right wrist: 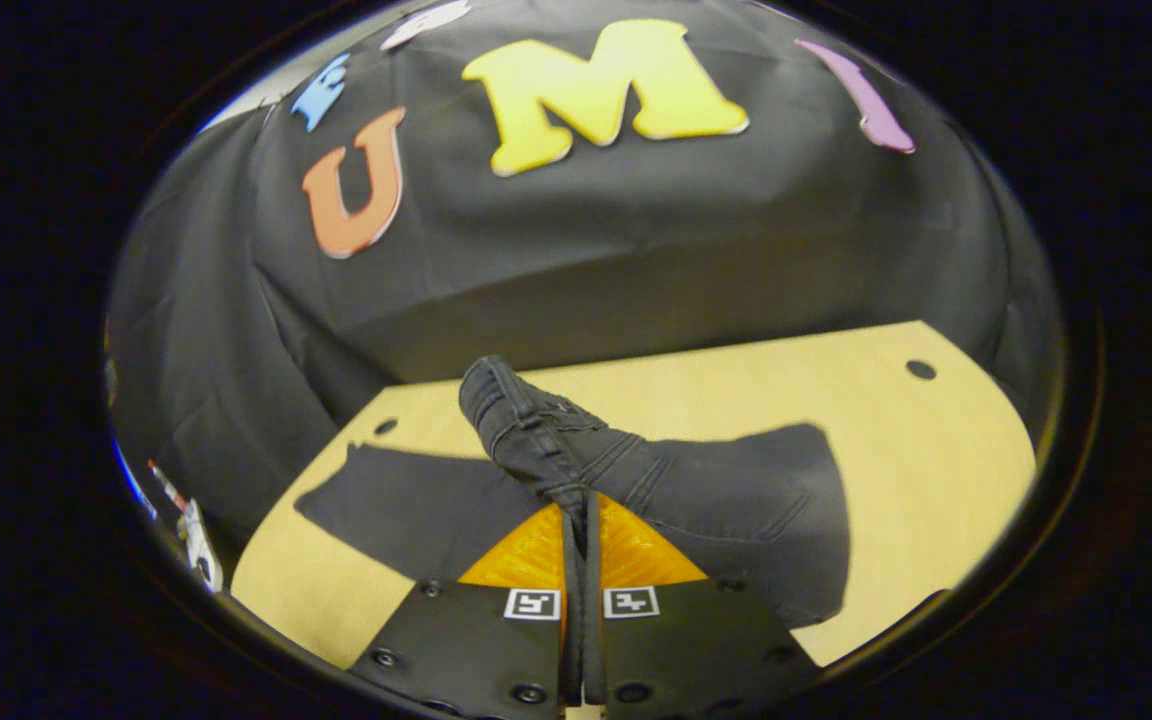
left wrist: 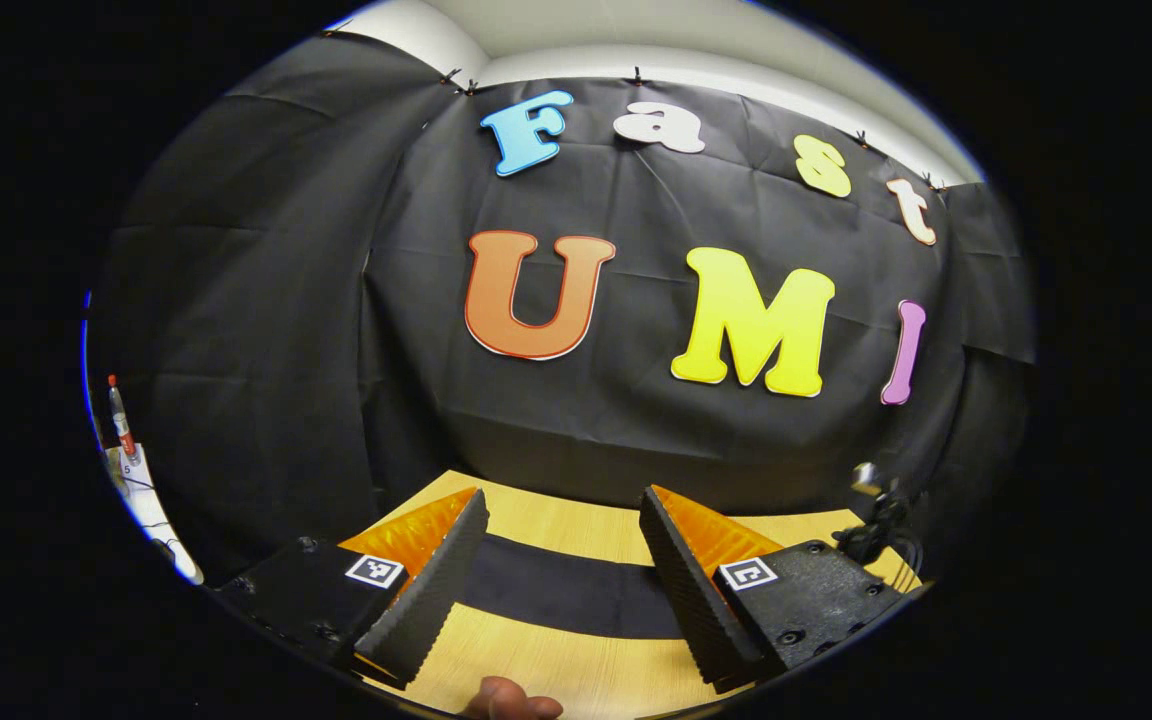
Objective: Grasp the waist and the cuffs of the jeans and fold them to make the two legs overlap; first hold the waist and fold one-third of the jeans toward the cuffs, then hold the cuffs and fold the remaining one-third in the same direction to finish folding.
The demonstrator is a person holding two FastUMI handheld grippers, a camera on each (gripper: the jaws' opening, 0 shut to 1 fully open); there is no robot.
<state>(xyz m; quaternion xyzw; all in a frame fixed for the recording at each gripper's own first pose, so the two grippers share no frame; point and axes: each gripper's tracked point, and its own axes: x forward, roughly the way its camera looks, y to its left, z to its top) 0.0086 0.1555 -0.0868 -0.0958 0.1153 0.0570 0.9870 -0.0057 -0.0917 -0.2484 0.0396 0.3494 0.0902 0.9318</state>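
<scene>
Between my right gripper fingers, clenched on the raised waist, the jeans trail left-to-right across the table (long axis crosswise), while my left gripper gapes released above a leg.

You're working in a staged recording booth: black cloth wall draped behind a pale wooden surface, white ceiling showing above that cloth.

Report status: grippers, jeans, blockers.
Right gripper shut on black denim jeans, waist end lifted off the light wooden table. Left gripper open above the jeans. Nothing in the way.
</scene>
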